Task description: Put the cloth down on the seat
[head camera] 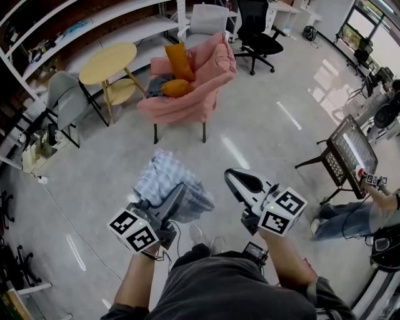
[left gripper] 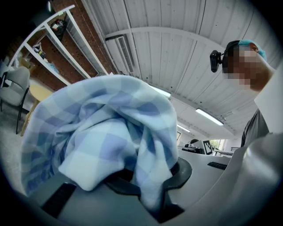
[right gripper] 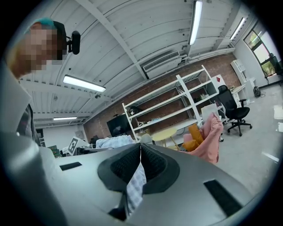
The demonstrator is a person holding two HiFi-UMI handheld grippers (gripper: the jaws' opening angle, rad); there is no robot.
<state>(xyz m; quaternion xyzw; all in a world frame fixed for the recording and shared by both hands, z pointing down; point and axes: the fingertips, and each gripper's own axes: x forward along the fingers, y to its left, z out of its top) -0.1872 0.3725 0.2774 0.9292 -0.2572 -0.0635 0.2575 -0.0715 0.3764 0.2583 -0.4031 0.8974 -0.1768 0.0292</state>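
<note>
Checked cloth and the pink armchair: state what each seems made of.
Checked cloth: thin woven fabric, probably cotton, with a matte finish. It bunches in soft, rounded folds. Pink armchair: covered in a loose matte textile, judging by the hanging creases and wrinkles. The fibre cannot be told from here.

grippers: two, the left gripper [head camera: 179, 191] and the right gripper [head camera: 229, 174]
marker cubes: two, the left cube [head camera: 132, 230] and the right cube [head camera: 281, 211]
checked cloth [head camera: 164, 178]: one
pink armchair [head camera: 209, 78]: one
orange cushions: two on the armchair, the upper cushion [head camera: 179, 59] and the lower cushion [head camera: 175, 87]
round table [head camera: 107, 62]: one
black office chair [head camera: 259, 37]: one
grey chair [head camera: 62, 94]: one
pale chair [head camera: 209, 17] behind the armchair: one
white shelf unit [head camera: 140, 28]: one
</note>
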